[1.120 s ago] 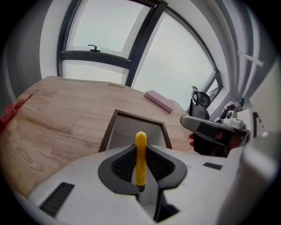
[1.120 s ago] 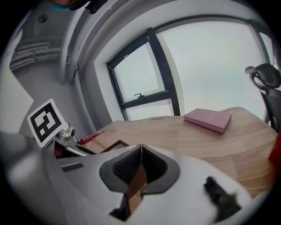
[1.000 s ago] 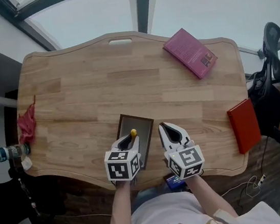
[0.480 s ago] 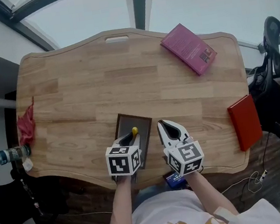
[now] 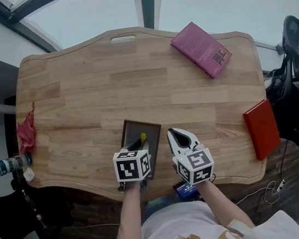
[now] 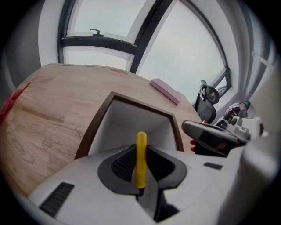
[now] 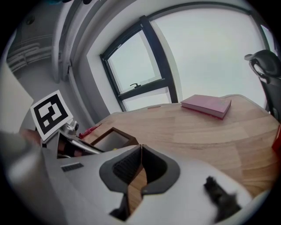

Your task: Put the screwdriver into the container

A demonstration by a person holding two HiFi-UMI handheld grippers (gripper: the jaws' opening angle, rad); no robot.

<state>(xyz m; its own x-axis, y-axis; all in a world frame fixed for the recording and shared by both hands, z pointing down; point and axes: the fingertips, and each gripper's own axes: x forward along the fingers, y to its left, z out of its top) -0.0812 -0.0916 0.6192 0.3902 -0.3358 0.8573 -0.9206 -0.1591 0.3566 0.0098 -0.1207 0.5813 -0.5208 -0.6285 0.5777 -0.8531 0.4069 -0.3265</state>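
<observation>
At the near edge of the worktop point(image 5: 80, 98), my left gripper point(image 6: 139, 151) pinched the yellow-handled screwdriver point(image 6: 140, 159), its handle poking out over the near end of the open container point(image 6: 131, 119). Just right of the container, my right gripper point(image 7: 139, 148) hung with its jaws pressed together, holding nothing. A pink book point(image 5: 202, 52) lay near the far right corner.

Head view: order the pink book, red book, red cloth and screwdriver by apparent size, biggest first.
1. pink book and red book, too alike to rank
2. red cloth
3. screwdriver, only partly visible
</observation>
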